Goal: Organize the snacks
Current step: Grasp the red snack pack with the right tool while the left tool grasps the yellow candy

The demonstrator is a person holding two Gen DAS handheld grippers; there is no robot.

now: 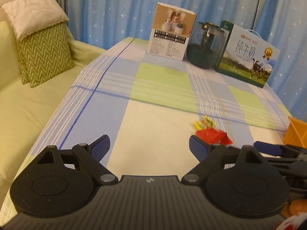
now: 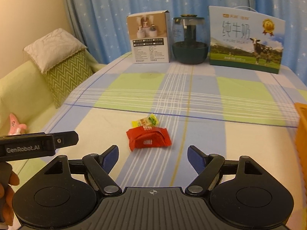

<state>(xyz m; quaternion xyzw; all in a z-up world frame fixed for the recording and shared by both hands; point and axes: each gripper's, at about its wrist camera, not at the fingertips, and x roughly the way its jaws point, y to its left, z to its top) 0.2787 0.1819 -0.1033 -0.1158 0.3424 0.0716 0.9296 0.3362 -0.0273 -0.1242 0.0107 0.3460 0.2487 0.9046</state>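
orange basket: contents hidden | red snack on table

You're in a home living room: a pale green sofa with stacked cushions sits beside your worktop under a checked cloth, star-print blue curtains behind, a milk carton gift box and glass kettle standing there.

Orange basket: cut off by the right edge in both wrist views, only a corner showing. Red snack packet: motion-blurred in left view, partly behind right finger pad. Yellow snack packet: blurred, print unreadable. Pink plush toy: partly hidden behind the left gripper's body.
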